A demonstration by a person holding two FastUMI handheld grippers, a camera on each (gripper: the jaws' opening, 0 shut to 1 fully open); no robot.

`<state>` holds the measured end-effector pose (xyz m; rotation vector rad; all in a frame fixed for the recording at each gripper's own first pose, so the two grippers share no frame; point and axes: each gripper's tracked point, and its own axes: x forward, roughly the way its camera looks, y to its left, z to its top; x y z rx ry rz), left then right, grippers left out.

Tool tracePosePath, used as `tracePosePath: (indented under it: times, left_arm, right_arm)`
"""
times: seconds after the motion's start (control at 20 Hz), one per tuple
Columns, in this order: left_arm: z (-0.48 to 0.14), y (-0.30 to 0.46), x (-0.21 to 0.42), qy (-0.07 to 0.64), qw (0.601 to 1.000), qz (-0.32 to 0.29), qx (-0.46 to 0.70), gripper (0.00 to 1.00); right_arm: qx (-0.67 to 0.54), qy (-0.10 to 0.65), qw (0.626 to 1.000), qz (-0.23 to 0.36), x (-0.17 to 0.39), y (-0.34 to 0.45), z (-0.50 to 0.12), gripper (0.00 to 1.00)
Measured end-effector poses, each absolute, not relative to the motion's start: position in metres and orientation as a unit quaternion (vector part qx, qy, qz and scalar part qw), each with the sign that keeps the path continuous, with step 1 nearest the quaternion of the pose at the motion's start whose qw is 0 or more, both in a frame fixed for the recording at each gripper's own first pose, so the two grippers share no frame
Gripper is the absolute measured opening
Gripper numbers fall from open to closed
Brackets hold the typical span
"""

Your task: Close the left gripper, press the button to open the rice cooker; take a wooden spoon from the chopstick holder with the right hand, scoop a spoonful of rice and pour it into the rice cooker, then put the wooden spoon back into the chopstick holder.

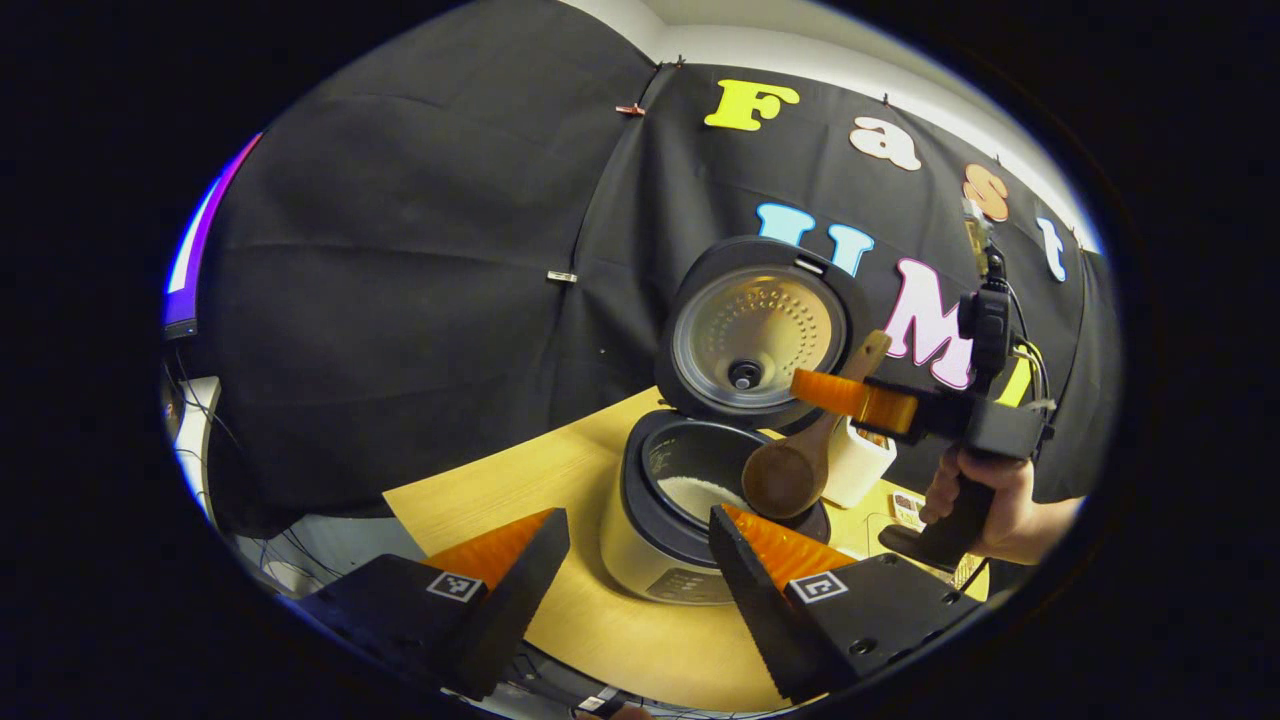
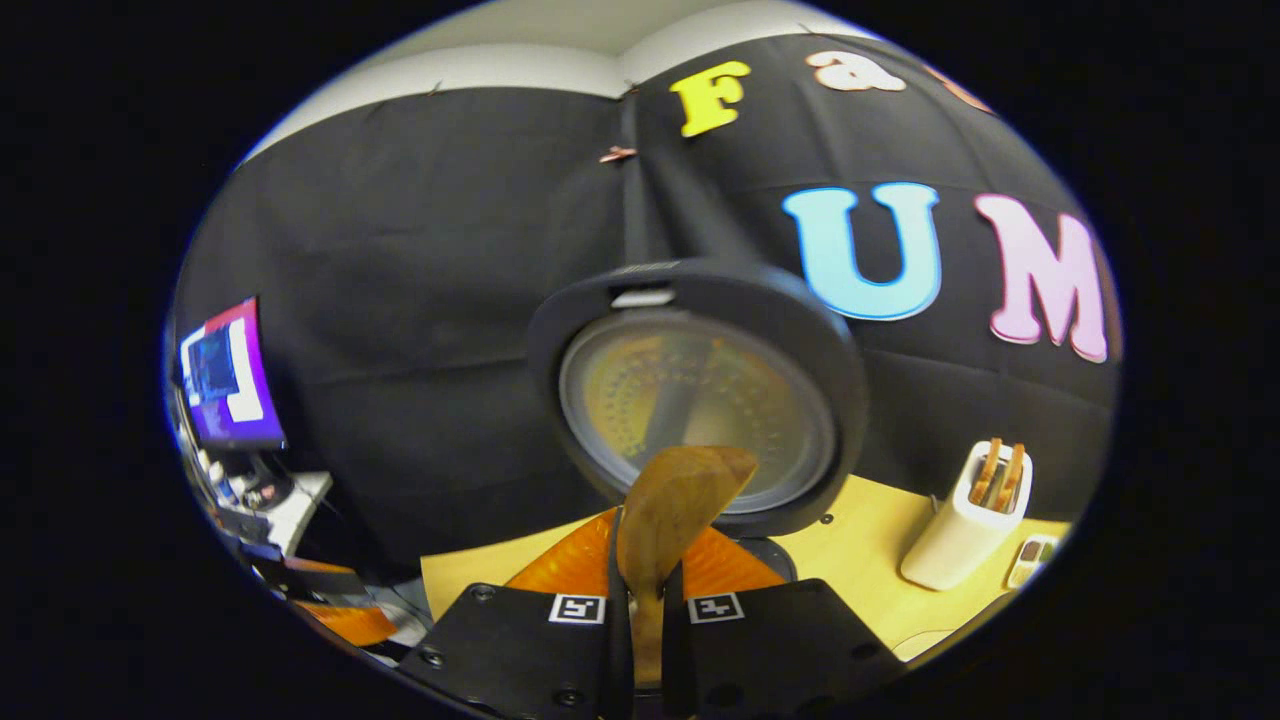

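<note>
My right gripper (image 2: 640, 575) is clamped on the spoon (image 1: 795, 462), bowl tipped over the cooker (image 1: 690, 510) rim, left gripper (image 1: 640, 545) released just before it; tilting off-centre could spill rice onto the tabletop (image 1: 600, 620).

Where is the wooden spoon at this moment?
In the left gripper view the wooden spoon hangs bowl-down over the open rice cooker, right of centre, clamped by the right tongs, in front of the white chopstick holder.

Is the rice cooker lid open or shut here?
Open. The rice cooker lid stands raised behind the pot, its inner plate facing forward, with white rice visible inside the pot.
</note>
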<state>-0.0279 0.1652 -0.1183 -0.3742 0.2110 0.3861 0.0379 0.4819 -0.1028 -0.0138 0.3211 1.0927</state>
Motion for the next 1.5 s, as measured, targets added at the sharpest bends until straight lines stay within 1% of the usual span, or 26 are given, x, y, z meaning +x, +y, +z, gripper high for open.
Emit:
tracePosePath:
  times: [0.25, 0.4, 0.6, 0.8, 1.05, 1.15, 1.2, 1.25, 1.35, 1.5]
  left_arm:
    - [-0.094, 0.137, -0.007, 0.090, 0.969, 0.159, -0.168, 0.95]
    - [-0.080, 0.114, 0.006, 0.082, 0.975, 0.141, -0.153, 0.95]
    - [-0.068, 0.078, 0.020, 0.081, 0.979, 0.122, -0.143, 0.96]
    - [-0.064, 0.039, 0.034, 0.089, 0.978, 0.098, -0.160, 0.96]
    - [-0.050, 0.010, 0.046, 0.083, 0.979, 0.095, -0.159, 0.95]
    - [-0.047, -0.001, 0.052, 0.084, 0.981, 0.087, -0.155, 0.95]
    - [-0.048, -0.005, 0.054, 0.086, 0.981, 0.087, -0.153, 0.92]
    - [-0.047, -0.007, 0.055, 0.086, 0.981, 0.088, -0.151, 0.95]
    - [-0.045, -0.012, 0.058, 0.084, 0.981, 0.094, -0.147, 0.95]
    - [-0.044, -0.015, 0.061, 0.089, 0.979, 0.107, -0.149, 0.95]
  right_arm:
    - [0.072, 0.156, 0.881, 0.441, 0.092, 0.412, -0.063, 0.15]
    - [0.100, 0.164, 0.907, 0.375, 0.134, 0.340, -0.055, 0.15]
    - [0.151, 0.173, 0.930, 0.288, 0.179, 0.248, -0.053, 0.15]
    - [0.216, 0.181, 0.939, 0.200, 0.216, 0.149, -0.046, 0.15]
    - [0.246, 0.170, 0.949, 0.103, 0.248, 0.037, -0.052, 0.15]
    - [0.261, 0.176, 0.947, 0.069, 0.255, 0.002, -0.062, 0.15]
    - [0.263, 0.179, 0.946, 0.053, 0.257, -0.013, -0.067, 0.15]
    - [0.263, 0.179, 0.947, 0.038, 0.259, -0.027, -0.073, 0.16]
    - [0.261, 0.182, 0.948, 0.010, 0.264, -0.053, -0.087, 0.15]
    - [0.256, 0.197, 0.946, -0.013, 0.266, -0.078, -0.111, 0.15]
